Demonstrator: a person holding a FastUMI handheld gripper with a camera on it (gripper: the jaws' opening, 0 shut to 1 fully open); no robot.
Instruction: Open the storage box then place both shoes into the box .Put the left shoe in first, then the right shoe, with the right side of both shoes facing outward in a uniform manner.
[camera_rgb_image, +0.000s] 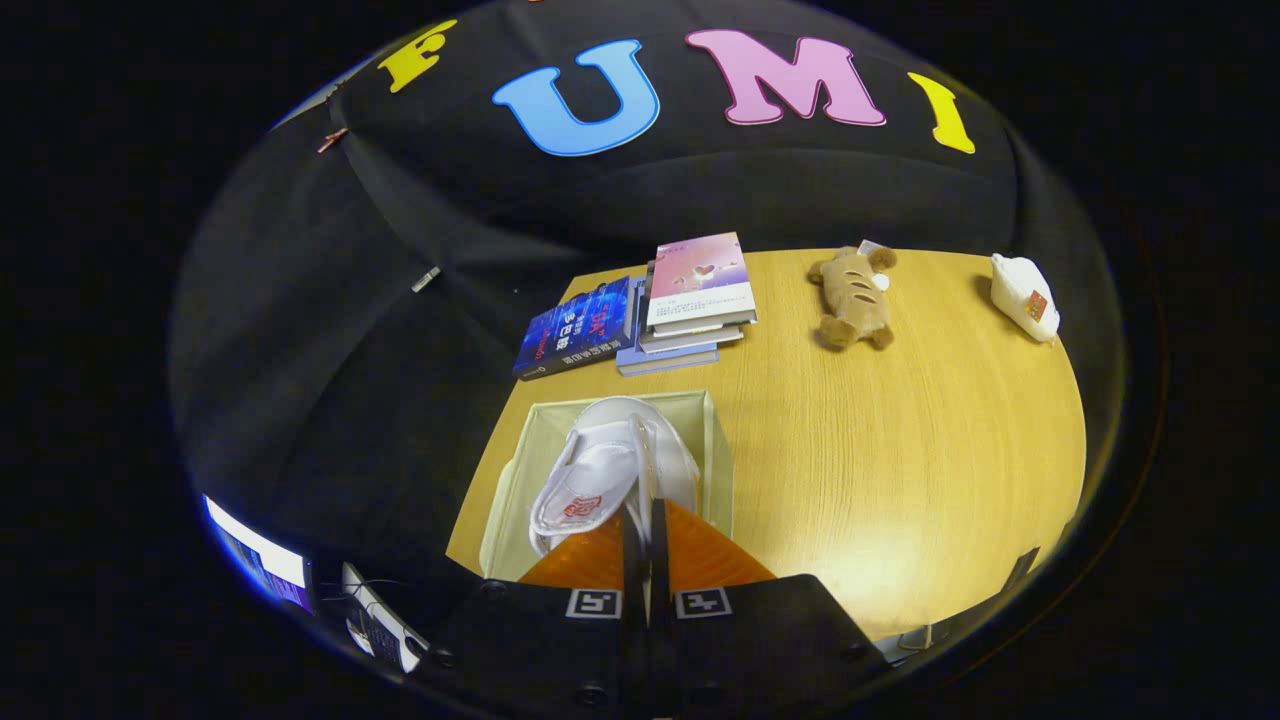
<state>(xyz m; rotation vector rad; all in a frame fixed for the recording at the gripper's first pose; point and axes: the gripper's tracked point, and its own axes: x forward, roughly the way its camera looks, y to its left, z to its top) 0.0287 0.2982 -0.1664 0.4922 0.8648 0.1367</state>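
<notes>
The hand-held gripper (645, 520) is pinched nearly closed on the thin edge of a white shoe (655, 455), holding it over the open storage box (715, 440) at the near left of the desk (900, 450). Another white shoe (585, 485) lies in the box just to its left. Far behind sit a stack of books (690, 295), a brown plush toy (852, 295) and a white pouch (1022, 295).

Two white shoes (600, 470) are counted in one open storage box (715, 440). Four books (690, 295) are seen at the table's (900, 450) far edge, plus one plush toy (853, 295) and one white pouch (1024, 295). One gripper (645, 520) is counted, its fingers closed on a shoe.
</notes>
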